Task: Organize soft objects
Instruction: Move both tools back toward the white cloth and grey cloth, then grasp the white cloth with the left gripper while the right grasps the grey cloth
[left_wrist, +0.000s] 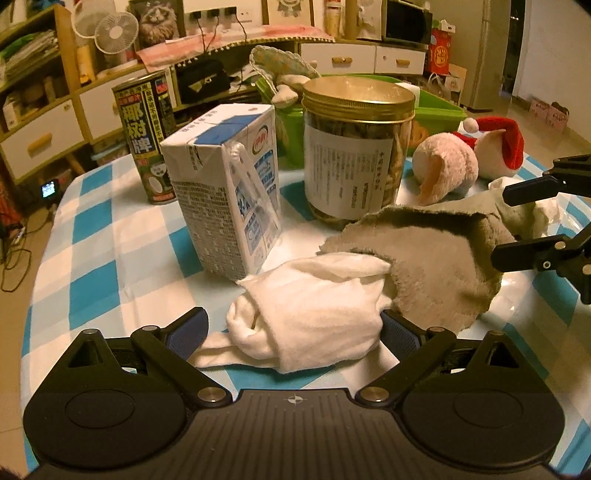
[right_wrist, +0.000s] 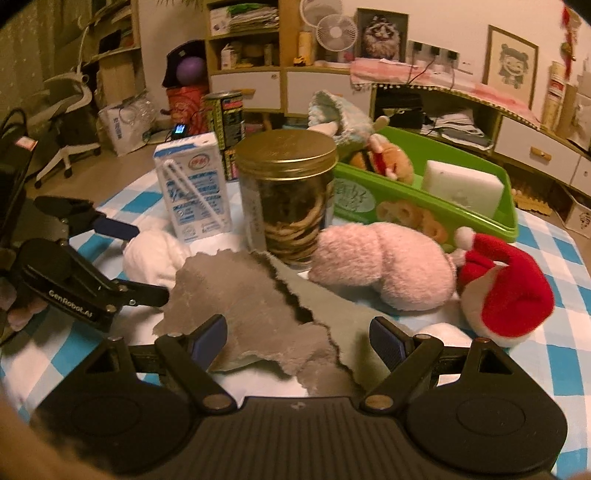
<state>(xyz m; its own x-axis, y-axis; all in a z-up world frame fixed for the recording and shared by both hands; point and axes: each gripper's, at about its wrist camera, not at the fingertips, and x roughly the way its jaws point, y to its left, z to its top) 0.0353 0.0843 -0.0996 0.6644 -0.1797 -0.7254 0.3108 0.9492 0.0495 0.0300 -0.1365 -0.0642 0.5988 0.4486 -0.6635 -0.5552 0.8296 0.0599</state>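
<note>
A crumpled white cloth (left_wrist: 306, 317) lies on the checked tablecloth between the wide-apart blue pads of my left gripper (left_wrist: 295, 328), which is open. My right gripper (right_wrist: 297, 339) is also open, and a ragged grey cloth (right_wrist: 258, 306) lies between its pads. In the left wrist view the right gripper (left_wrist: 513, 223) reaches over the grey cloth (left_wrist: 436, 266) from the right. The right wrist view has the left gripper (right_wrist: 142, 260) by the white cloth (right_wrist: 155, 254). A pink plush pig (right_wrist: 384, 266) with a red Santa hat (right_wrist: 506, 291) lies behind the grey cloth.
A green bin (right_wrist: 508, 210) at the back right holds plush toys and a white block. A milk carton (left_wrist: 229, 192), a gold-lidded jar (left_wrist: 354, 155) and a dark can (left_wrist: 146, 136) stand just behind the cloths. Shelves and cabinets line the room beyond the table.
</note>
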